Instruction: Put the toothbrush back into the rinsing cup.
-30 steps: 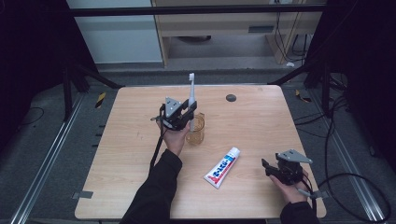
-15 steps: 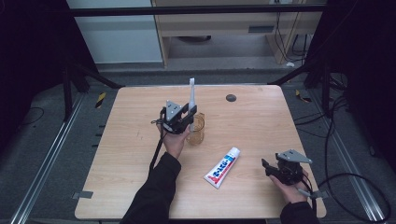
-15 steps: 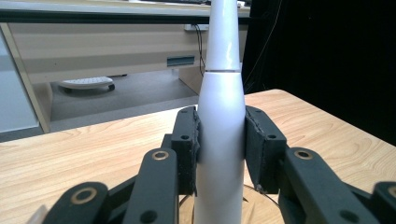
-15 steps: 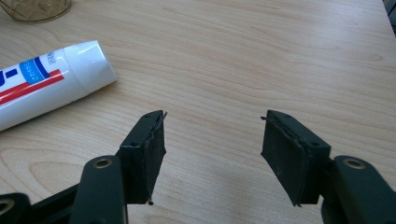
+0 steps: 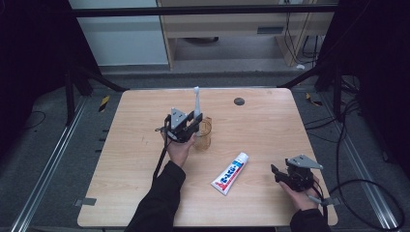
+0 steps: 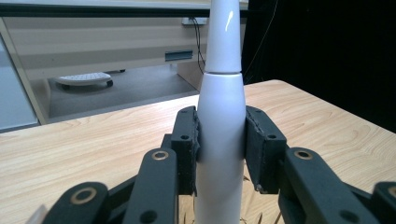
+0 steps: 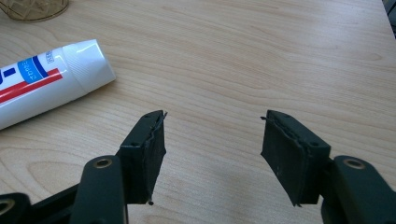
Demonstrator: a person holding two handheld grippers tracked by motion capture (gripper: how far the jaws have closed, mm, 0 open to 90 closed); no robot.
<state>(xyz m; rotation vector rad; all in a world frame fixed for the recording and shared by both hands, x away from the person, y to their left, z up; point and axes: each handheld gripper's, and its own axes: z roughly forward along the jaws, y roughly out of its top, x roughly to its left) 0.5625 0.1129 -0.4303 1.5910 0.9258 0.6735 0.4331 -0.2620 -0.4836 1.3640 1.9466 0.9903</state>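
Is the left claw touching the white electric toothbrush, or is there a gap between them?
Touching. The left gripper view shows the left claw with both black pads pressed against the sides of the upright toothbrush, with no gap on either side.

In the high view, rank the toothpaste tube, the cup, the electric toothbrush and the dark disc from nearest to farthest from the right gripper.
From the right gripper, at the table's near right corner:
1. Toothpaste tube, lying just to its left.
2. Cup, farther left, mid-table.
3. Electric toothbrush, upright in the left gripper, beside the cup.
4. Dark disc, near the table's far edge.
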